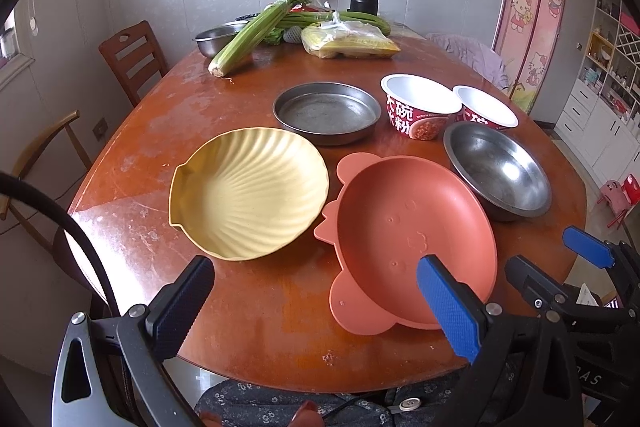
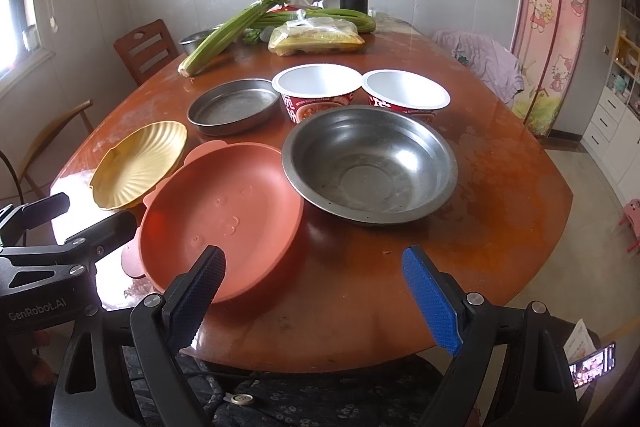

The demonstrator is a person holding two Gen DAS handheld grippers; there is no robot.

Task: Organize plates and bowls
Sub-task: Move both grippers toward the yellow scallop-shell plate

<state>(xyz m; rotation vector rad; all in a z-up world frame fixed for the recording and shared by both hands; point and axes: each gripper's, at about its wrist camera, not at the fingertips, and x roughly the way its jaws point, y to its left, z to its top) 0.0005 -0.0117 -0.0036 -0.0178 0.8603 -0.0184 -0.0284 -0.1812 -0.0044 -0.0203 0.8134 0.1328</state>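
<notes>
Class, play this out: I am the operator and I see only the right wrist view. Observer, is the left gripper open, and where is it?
Observer: It is open and holding nothing. The left gripper hangs above the near edge of the table, and one of its pads is in front of the orange plate's near rim.
Operator: Is the yellow plate clear of the orange one?
Observer: Barely, if at all. An ear of the orange plate reaches the yellow plate's rim, but I cannot tell whether they touch.

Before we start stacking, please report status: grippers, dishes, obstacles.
Left gripper open, right gripper open, both empty. Orange plate, yellow shell plate, steel bowl unstacked. Nothing blocking.
</notes>
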